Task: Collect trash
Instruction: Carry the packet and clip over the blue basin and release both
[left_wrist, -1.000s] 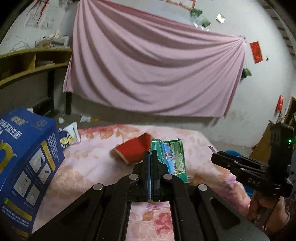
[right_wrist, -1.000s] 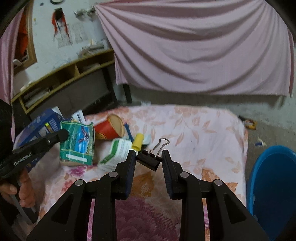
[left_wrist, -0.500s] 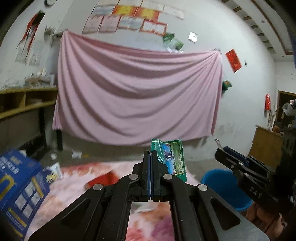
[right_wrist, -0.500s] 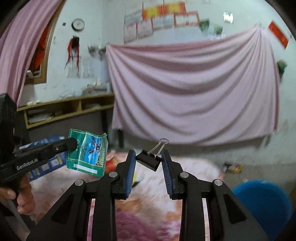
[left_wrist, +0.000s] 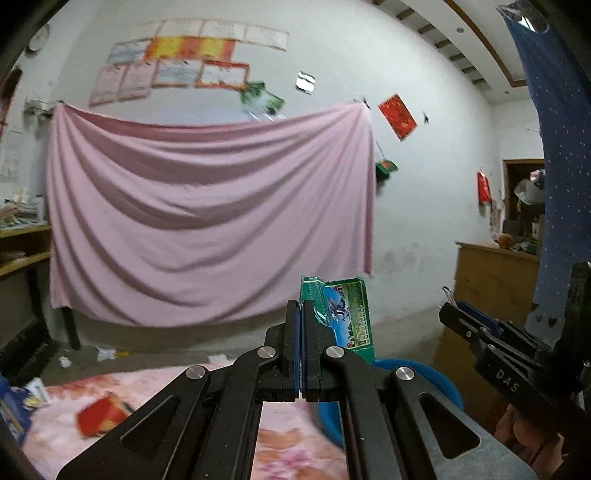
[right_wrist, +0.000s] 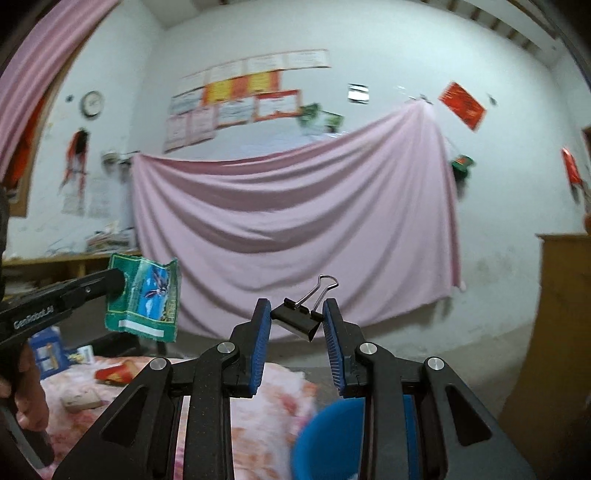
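My left gripper (left_wrist: 301, 308) is shut on a flat green and blue wrapper (left_wrist: 341, 317), which sticks out to the right of the fingers. The same wrapper (right_wrist: 146, 299) hangs from the left gripper (right_wrist: 118, 284) in the right wrist view. My right gripper (right_wrist: 297, 314) is shut on a black binder clip (right_wrist: 297, 321) whose wire handle points up. In the left wrist view the right gripper (left_wrist: 448, 308) reaches in from the right, with the clip's wire (left_wrist: 447, 291) at its tip. A blue bin (right_wrist: 328, 439) sits low, under the right gripper, also seen as the bin (left_wrist: 424, 380).
A floral cloth (left_wrist: 55, 424) lies below with a red cup (left_wrist: 101, 417), a blue box (right_wrist: 46, 350) and a small packet (right_wrist: 79, 400) on it. A pink sheet (left_wrist: 207, 221) hangs on the far wall. A wooden cabinet (left_wrist: 491, 280) stands at right.
Both grippers have risen and swung right, away from the cloth toward the blue bin. The wrapper and the clip stayed in their grips. The cloth's items have dropped to the lower left.
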